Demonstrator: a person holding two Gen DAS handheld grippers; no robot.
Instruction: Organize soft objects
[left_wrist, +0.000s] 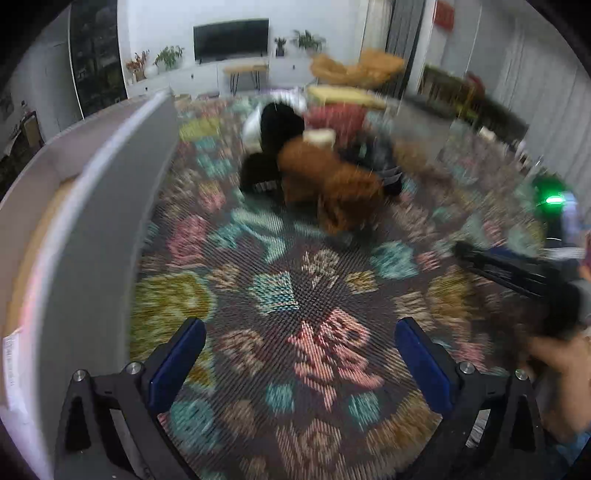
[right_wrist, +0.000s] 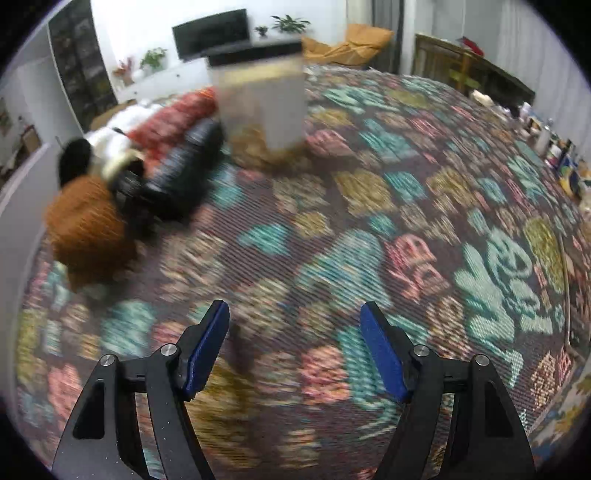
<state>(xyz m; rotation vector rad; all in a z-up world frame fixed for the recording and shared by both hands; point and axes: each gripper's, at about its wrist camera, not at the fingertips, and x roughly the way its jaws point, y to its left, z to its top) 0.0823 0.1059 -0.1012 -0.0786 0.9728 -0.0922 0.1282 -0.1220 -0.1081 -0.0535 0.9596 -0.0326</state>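
A heap of soft things lies on the patterned rug (left_wrist: 280, 288): a brown furry plush (left_wrist: 332, 181), a black plush (left_wrist: 277, 129), a red knitted piece (left_wrist: 340, 118) and a yellow cushion (left_wrist: 347, 96). My left gripper (left_wrist: 299, 332) hangs open over bare rug in front of the heap, nothing between its blue pads. In the right wrist view the brown plush (right_wrist: 85, 225), a black shiny item (right_wrist: 184, 166) and the red piece (right_wrist: 173, 118) lie at the left. My right gripper (right_wrist: 295, 317) is open over the rug (right_wrist: 369, 221), empty. Both views are motion-blurred.
A grey-walled box (left_wrist: 103, 206) stands close on the left. A translucent bin with a dark lid (right_wrist: 262, 99) stands behind the heap. The other gripper and a hand (left_wrist: 554, 354) show at the right. A TV (left_wrist: 231, 38), plants and an orange beanbag (left_wrist: 354, 68) line the far wall.
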